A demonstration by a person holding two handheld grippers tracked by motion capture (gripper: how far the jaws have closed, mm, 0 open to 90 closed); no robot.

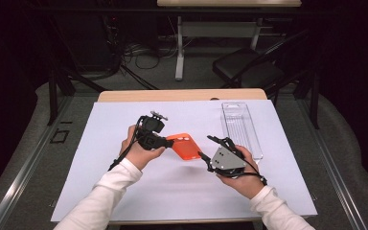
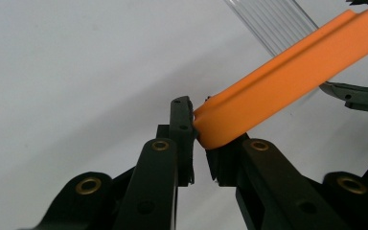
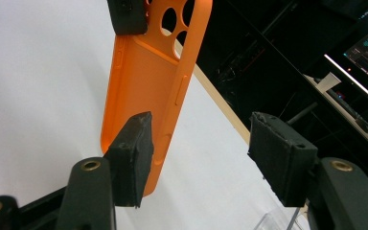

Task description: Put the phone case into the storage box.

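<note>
**Orange case pinched above the bench**

The left claw clamps one end of the orange phone case, held off the white bench. The right claw gapes wide, one pad seemingly brushing the case's other end. A clear plastic tray lies nearby, apparently empty.

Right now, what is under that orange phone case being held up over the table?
Under the orange phone case lies the white sheet on the table. The left gripper holds the case at one end. The patch directly beneath it is hidden.
</note>
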